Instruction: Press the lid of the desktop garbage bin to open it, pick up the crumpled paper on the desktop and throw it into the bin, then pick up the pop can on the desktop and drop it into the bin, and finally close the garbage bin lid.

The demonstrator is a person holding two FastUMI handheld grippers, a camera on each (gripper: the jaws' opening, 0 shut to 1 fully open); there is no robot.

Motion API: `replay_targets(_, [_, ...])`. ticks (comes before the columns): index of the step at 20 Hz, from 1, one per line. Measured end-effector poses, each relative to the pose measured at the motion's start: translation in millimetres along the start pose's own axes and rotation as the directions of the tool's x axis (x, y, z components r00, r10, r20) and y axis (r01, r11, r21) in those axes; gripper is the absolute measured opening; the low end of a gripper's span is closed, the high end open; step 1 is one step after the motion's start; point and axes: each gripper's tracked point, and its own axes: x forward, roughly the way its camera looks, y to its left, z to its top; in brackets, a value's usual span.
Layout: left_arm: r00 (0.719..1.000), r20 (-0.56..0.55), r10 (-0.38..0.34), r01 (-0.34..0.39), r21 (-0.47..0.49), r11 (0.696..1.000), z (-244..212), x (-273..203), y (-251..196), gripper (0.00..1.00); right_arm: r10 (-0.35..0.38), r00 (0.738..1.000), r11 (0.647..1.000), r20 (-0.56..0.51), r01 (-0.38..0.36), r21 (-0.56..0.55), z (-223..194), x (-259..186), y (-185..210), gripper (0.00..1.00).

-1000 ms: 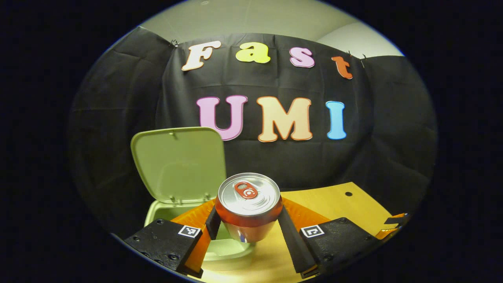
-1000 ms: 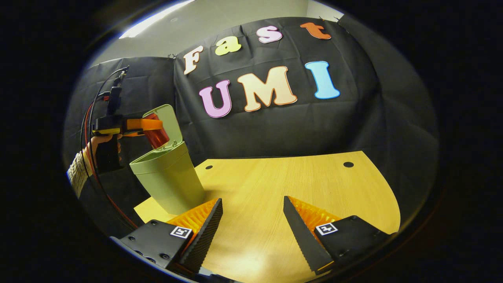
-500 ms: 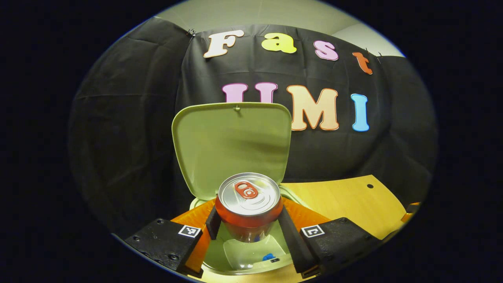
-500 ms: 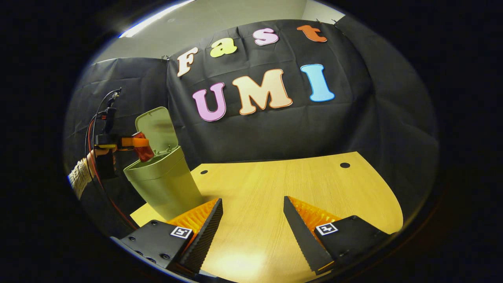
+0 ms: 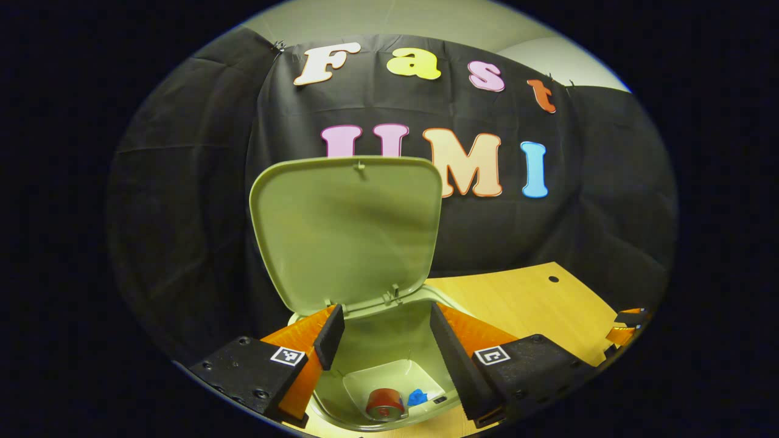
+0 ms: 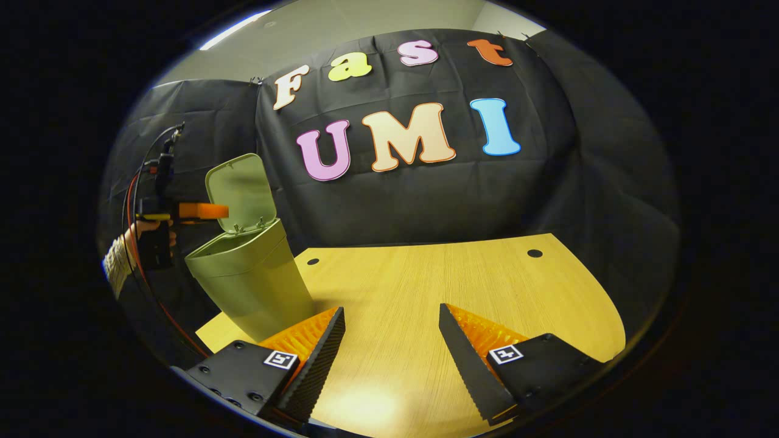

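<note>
With the pop can [image 5: 384, 403] lying at the bottom of the bin [image 6: 248, 286] and the left tool [image 5: 382, 333] released above its mouth, lift clear, then press the upright lid [image 5: 347, 228] forward and down until it latches.

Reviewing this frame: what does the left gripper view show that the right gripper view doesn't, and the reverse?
Left gripper view: it looks down into the bin between the fingers of the open, empty left claw; the pop can lies on the bottom beside a blue scrap. Right gripper view: the bin's outer wall, a hand and sleeve holding that claw above the rim, and the open right claw over the tabletop. Both: the lid standing open, and the wooden tabletop.
</note>
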Motion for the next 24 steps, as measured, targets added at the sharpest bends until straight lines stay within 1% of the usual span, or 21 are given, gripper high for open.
replay_targets(1, [1.0, 0.014, -0.004, 0.004, 0.009, 1.0, 10, -3, 0, 0.87, 0.006, 1.0, 1.0, -0.008, -0.007, -0.007, -2, 1, 0, 0.98])
replay_targets(4, [0.999, 0.051, -0.014, 0.012, 0.022, 1.0, 45, -12, -3, 0.88, 0.034, 0.999, 0.999, -0.024, -0.034, -0.01, -7, 5, 4, 0.98])
replay_targets(10, [0.993, 0.117, 0.005, -0.002, -0.027, 1.0, 102, -20, 6, 0.87, 0.05, 0.997, 0.997, -0.066, -0.054, -0.053, -20, 13, 9, 0.98])
replay_targets(13, [0.989, 0.146, 0.031, -0.032, 0.004, 0.999, 129, -15, 14, 0.87, 0.055, 0.995, 0.997, -0.081, -0.059, -0.048, -25, 14, 11, 0.98])
replay_targets(15, [0.985, 0.17, 0.035, -0.039, 0.021, 0.999, 148, -9, 15, 0.87, 0.065, 0.994, 0.998, -0.084, -0.067, -0.021, -27, 16, 15, 0.98])
replay_targets(17, [0.984, 0.171, 0.047, -0.052, 0.027, 0.998, 160, 3, 20, 0.87, 0.068, 0.994, 0.998, -0.086, -0.068, 0.002, -28, 19, 20, 0.98])
replay_targets(21, [0.986, 0.152, 0.069, -0.074, 0.027, 0.997, 168, 29, 29, 0.88, 0.028, 0.994, 1.0, -0.102, -0.029, -0.008, -34, 23, 16, 0.98])
replay_targets(24, [0.989, 0.131, 0.073, -0.079, 0.039, 0.996, 165, 47, 37, 0.87, 0.009, 0.994, 1.0, -0.112, -0.009, 0.001, -37, 22, 13, 0.98])
